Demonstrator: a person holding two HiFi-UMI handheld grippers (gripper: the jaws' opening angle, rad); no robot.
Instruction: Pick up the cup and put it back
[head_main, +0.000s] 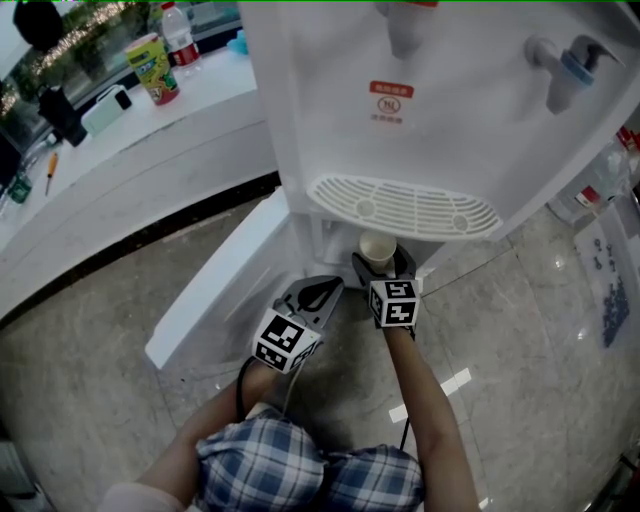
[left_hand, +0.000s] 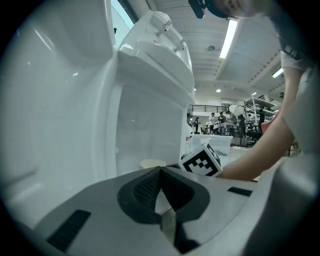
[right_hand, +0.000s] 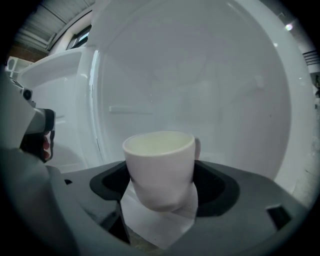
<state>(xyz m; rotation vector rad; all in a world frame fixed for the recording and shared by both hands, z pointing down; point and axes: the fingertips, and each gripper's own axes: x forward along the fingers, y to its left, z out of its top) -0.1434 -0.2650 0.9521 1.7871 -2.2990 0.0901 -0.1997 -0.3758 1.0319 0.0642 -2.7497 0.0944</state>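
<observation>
The right gripper (head_main: 383, 270), at the centre of the head view, has its jaws pressed on a white paper cup (right_hand: 159, 165) and they dent its lower wall. The cup is just below the drip grille (head_main: 405, 207) of the white water dispenser (head_main: 420, 110). To the left, the left gripper (head_main: 320, 293) has its jaws together and holds nothing.

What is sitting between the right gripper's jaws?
The white paper cup, pinched and dented by the right gripper; the right gripper view shows it.

White on white, cream in the middle.
Cream cup (right_hand: 159, 165) against the white dispenser (head_main: 420, 120), grey jaws, black-and-white checks on the right gripper (head_main: 380, 265) cube, blue plaid shorts (head_main: 300, 465), marbled beige floor (head_main: 100, 380).
</observation>
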